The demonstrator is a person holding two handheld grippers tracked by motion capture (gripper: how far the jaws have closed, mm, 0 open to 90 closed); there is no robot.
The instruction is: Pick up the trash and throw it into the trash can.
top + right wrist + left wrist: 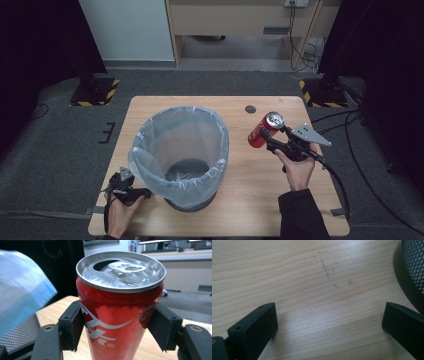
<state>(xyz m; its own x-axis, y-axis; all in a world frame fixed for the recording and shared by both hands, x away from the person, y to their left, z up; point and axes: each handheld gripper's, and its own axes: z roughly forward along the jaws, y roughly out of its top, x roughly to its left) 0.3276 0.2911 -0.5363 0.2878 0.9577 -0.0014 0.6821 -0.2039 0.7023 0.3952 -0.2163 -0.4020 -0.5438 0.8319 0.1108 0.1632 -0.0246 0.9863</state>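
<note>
My right tongs (270,136) grip a red can (264,129) by its sides, held above the right half of the worktop (260,200). In the right gripper view the two black pads press on either side of the can (117,315); its top is open, tab pushed in. The can tilts, top pointing away from me.

To its left stands a bin (182,155), a black mesh basket lined with a pale blue bag, near the middle of the worktop. The can is beside the bin's rim, not yet over it.

My left tongs (121,184) rest low at the near left corner, just beside the bin's base. In the left gripper view the jaws stand wide apart, gripping nothing, with bare wood between them and the bin's (412,270) mesh at the right edge.

I judge this the carrying step: the can is lifted and bound for the bin. Next I would swing it left over the opening, then release.

The worktop is light wood with faint scuffs. Around it lies grey carpet, dark curtains at both sides, cables at right.
</note>
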